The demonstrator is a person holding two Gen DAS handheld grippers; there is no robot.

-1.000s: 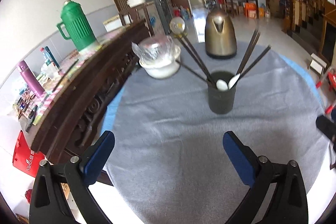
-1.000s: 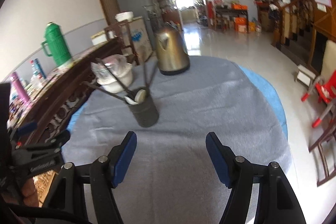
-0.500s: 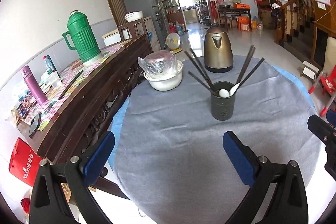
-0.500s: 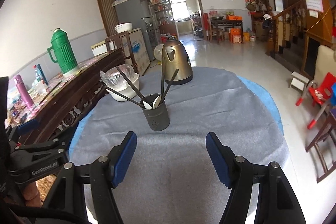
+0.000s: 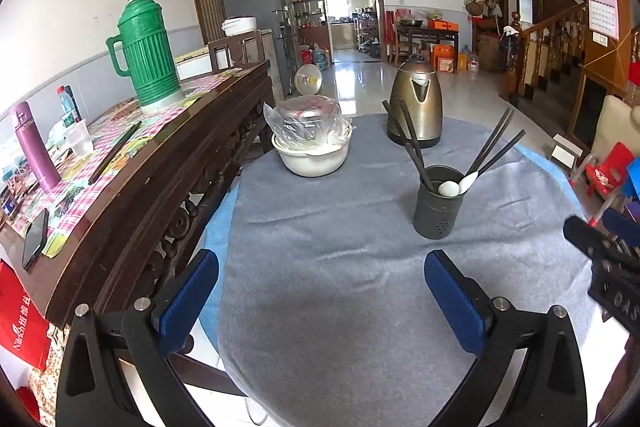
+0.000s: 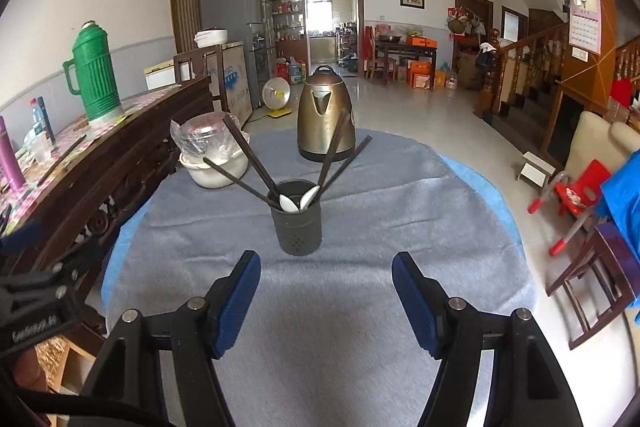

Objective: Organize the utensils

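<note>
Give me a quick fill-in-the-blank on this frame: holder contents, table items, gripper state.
1. The dark utensil holder holds black chopsticks and two white ____.
2. Behind the holder on the grey cloth stands a bronze-coloured ____.
3. The white bowl is covered with clear ____.
4. The right gripper and left gripper both stand ____, with nothing between their pads.

Missing words: spoons; kettle; plastic; open

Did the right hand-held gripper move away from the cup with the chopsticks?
Yes. The right hand-held gripper has backed away: the cup looks smaller and farther than a second ago, with more grey cloth between them. The cup itself stayed by the kettle.
</note>
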